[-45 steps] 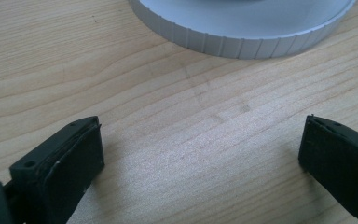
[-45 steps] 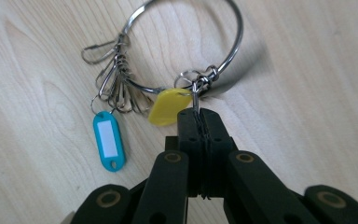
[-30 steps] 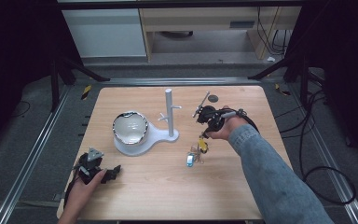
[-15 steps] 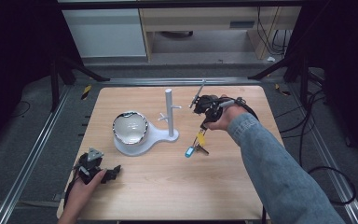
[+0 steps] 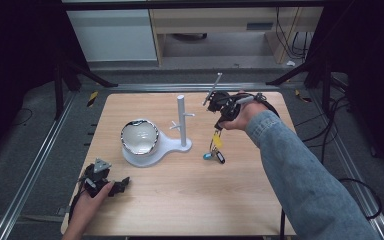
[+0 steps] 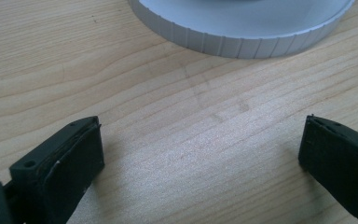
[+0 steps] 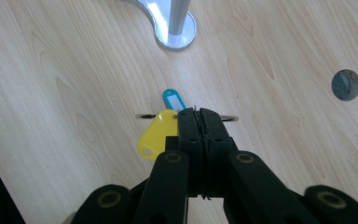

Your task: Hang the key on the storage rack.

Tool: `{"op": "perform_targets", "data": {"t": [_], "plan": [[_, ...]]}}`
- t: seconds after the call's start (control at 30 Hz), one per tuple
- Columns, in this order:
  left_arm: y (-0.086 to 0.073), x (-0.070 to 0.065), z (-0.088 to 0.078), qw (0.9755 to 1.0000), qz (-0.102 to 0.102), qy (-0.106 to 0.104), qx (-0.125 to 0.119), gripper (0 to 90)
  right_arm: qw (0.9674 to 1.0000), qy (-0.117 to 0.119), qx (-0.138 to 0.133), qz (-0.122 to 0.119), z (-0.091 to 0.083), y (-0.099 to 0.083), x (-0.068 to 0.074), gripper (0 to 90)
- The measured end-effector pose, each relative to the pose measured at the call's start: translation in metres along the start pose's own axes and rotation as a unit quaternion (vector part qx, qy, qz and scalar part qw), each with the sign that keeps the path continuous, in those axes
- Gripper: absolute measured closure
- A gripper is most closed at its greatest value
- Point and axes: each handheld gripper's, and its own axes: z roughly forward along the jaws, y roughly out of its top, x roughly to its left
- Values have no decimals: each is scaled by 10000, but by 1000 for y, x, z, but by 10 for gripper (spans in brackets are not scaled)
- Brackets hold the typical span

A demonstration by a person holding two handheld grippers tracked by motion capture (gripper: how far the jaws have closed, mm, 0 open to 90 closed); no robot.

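Pale wooden table (image 5: pixel 190 200) carries white plastic stand with round dish base and upright peg post (image 5: pixel 181 122) at centre. Left gripper (image 6: pixel 200 154) rests at table's 7 o'clock, jaws wide apart, nothing between. Right gripper (image 7: pixel 199 122) hangs above table at 2 o'clock, jaws clamped on metal key ring with yellow and blue plastic tags (image 7: pixel 161 128); ring dangles at 3 o'clock of stand. Small grey round disc (image 7: pixel 346 84) lies apart.

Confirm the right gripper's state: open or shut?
Shut: the right gripper has its jaws pressed together on the key ring, with yellow tag and blue tag dangling.
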Motion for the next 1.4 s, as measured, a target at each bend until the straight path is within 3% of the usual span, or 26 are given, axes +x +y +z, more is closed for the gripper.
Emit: {"op": "perform_targets", "data": {"t": [0.93, 1.4], "plan": [[0, 0, 0, 10000, -1, 1, -1, 0, 9998, -123, -182, 13, -34, 18, -11, 886], [0, 0, 0, 10000, -3, 0, -2, 0, 9995, -159, -290, -19, -46, 28, -10, 886]]}}
